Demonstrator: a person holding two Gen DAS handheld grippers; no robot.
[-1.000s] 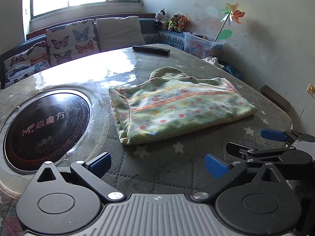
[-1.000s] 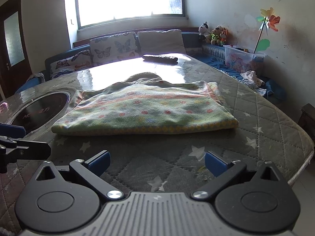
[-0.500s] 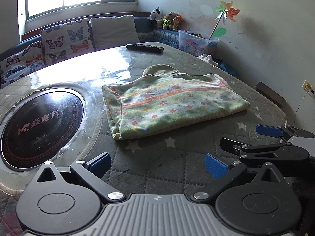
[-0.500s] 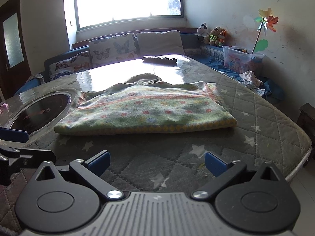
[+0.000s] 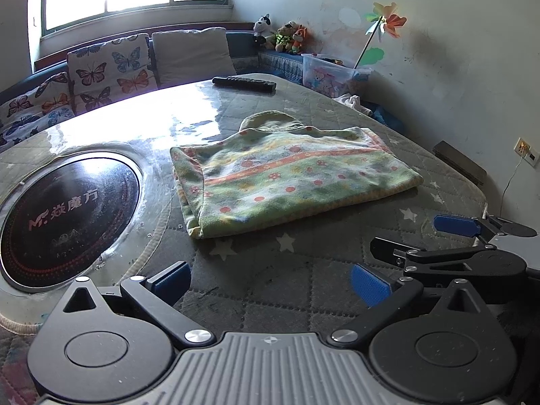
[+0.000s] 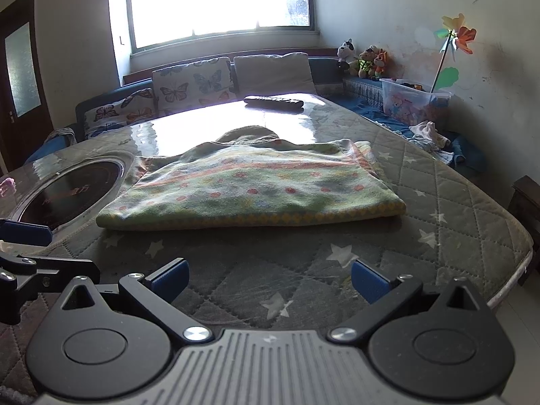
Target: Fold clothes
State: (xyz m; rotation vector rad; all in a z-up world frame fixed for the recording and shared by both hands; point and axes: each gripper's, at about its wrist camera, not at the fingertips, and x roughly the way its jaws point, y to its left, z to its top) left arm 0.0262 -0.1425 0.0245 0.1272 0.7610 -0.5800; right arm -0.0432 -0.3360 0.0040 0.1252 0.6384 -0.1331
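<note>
A green garment with orange stripes and red dots [image 5: 287, 175] [image 6: 249, 189] lies folded into a flat rectangle on the quilted table cover, its hood sticking out at the far side. My left gripper [image 5: 270, 283] hovers open over the near part of the table, well short of the garment, nothing between its blue pads. My right gripper [image 6: 268, 280] is also open and empty, a short way in front of the garment's near edge. The right gripper's fingers [image 5: 455, 224] show at the right of the left wrist view; the left gripper's fingers [image 6: 25, 233] show at the left of the right wrist view.
A round black induction hob [image 5: 64, 209] is set into the table left of the garment. A black remote control [image 5: 244, 83] lies at the far edge. A sofa with butterfly cushions [image 5: 111, 71], a plastic toy box [image 5: 332, 76] and the table's right edge [image 6: 516, 263] surround the work area.
Both grippers have drawn back slightly toward me and risen a little; the garment looks a bit farther away. It has not moved, and both grippers stay open.
</note>
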